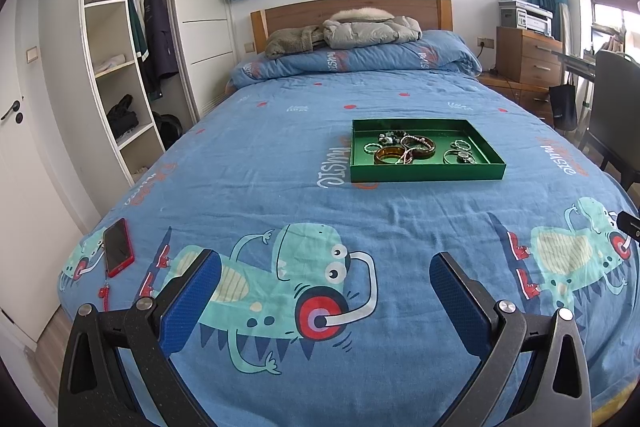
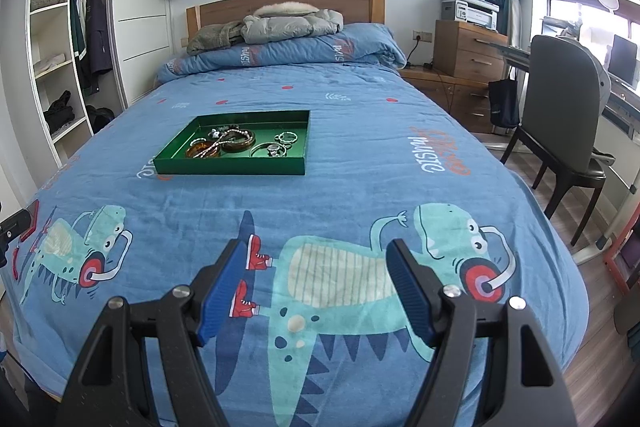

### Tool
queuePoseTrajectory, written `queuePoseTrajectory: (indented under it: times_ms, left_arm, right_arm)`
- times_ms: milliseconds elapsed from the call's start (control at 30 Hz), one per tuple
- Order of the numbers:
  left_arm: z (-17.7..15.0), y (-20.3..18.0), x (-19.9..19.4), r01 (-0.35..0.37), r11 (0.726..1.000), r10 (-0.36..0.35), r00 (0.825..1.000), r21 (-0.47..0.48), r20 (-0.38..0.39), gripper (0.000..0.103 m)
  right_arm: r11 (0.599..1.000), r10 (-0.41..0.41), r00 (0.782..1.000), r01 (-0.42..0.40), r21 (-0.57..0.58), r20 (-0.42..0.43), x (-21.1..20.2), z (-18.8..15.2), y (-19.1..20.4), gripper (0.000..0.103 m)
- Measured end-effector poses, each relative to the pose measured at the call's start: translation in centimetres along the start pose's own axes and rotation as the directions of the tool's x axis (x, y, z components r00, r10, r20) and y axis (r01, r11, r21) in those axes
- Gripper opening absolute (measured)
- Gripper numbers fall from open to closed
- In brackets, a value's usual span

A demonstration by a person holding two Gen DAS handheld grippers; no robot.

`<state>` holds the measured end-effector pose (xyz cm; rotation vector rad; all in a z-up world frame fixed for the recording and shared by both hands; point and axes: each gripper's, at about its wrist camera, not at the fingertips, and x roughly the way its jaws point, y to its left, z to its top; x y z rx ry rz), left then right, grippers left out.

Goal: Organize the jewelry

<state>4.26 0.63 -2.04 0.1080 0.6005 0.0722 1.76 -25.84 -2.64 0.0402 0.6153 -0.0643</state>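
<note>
A shallow green tray [image 1: 426,172] sits on the blue bed cover [image 1: 280,155] near the middle of the bed, well ahead of both hand-held grippers. In it lies a loose tangle of jewelry: two amber-brown bangles [image 1: 388,155], a beaded string [image 1: 414,143] draped over them, thin silver rings [image 1: 460,145] and what looks like a small watch [image 1: 464,157] toward the right side.

The left hand-held gripper [image 1: 326,277] hangs over the foot of the bed with its jaws wide apart and nothing between them. The right hand-held gripper [image 2: 318,269] is likewise spread open and empty, over the printed dinosaur.

The pieces are probably light and small. The bangles look stiff and glossy, so likely slippery and possibly brittle; pinching one across its band at a free edge should hold best. The beaded string is limp and lies across the bangles, so lifting a bangle first may drag it along; taking the string at a mid-section and raising it clear seems wiser. The thin rings lie flat on the tray floor and may be hard to get under. The tray itself rests on soft bedding and may tip or slide if pressed.
</note>
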Motion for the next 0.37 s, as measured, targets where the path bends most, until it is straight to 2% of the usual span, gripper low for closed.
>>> queuePoseTrajectory:
  times_ms: [367]
  left_arm:
    - [-0.02, 0.04, -0.03, -0.003, 1.0, 0.003, 1.0, 0.001, -0.002, 0.102]
  right_arm:
    - [1.0, 0.001, 1.0, -0.001, 0.0, -0.002, 0.01, 0.03, -0.03, 0.071]
